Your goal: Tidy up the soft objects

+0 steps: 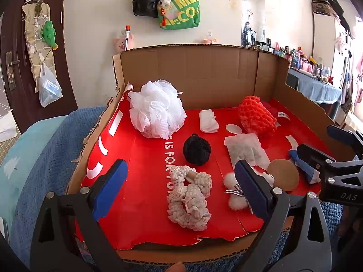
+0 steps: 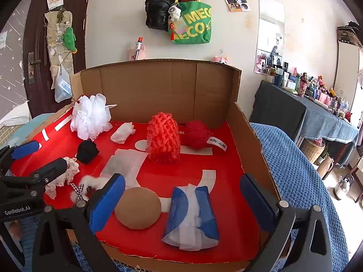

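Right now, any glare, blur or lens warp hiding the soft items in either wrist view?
Left wrist: glare on the red cardboard tray floor beside the white mesh bath pouf; items sharp. Right wrist: similar glare far left, fisheye bows the brown cardboard back wall; nothing hidden.

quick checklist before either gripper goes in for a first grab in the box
1. Left gripper open and holding nothing: ok.
2. Right gripper open and holding nothing: ok.
3. Cream crochet piece lies between and ahead of the left fingers, nothing on top of it: ok.
4. Blue and white pouch lies between the right fingers, apart from the brown round pad: ok.
5. Grippers clear of each other: not ok, they sit close; the right gripper hangs right beside the white fluffy toy.
6. A separate place to sort things into: cannot tell, only the cardboard box shows.
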